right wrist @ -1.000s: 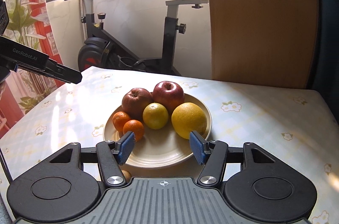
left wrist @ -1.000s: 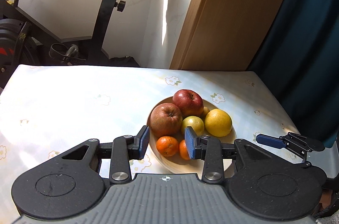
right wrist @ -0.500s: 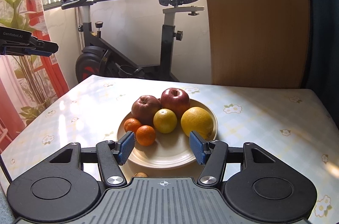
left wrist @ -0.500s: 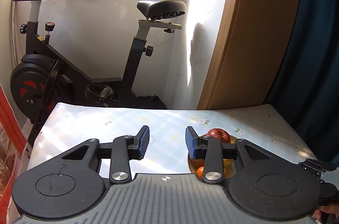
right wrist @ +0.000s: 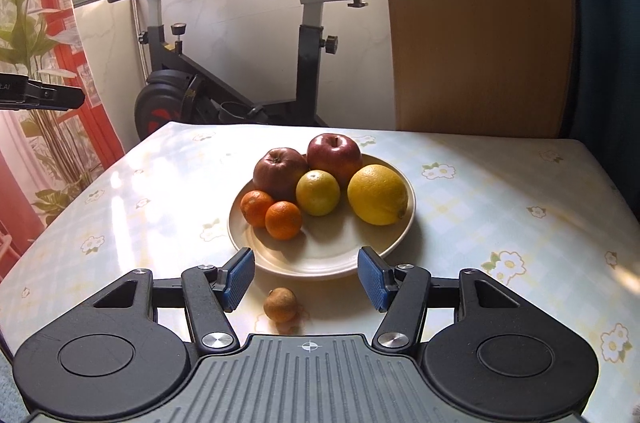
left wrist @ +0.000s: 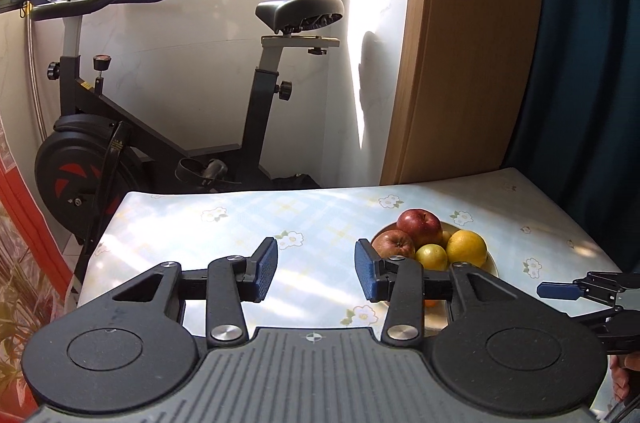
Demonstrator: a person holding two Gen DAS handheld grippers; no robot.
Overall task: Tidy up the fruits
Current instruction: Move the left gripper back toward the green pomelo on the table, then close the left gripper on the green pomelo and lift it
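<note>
While six fruits, two red apples, two yellow citrus and two small oranges, sit heaped on the cream plate (right wrist: 320, 259) mid-table, the left gripper (left wrist: 316, 269) has pulled back left, its empty jaws just widening; the right gripper (right wrist: 306, 273) hangs part-open, empty, above a small brown fruit (right wrist: 281, 304).

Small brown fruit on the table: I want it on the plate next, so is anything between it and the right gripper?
Nothing visible: the small brown fruit lies on bare table before the open right gripper, just short of the plate.
</note>
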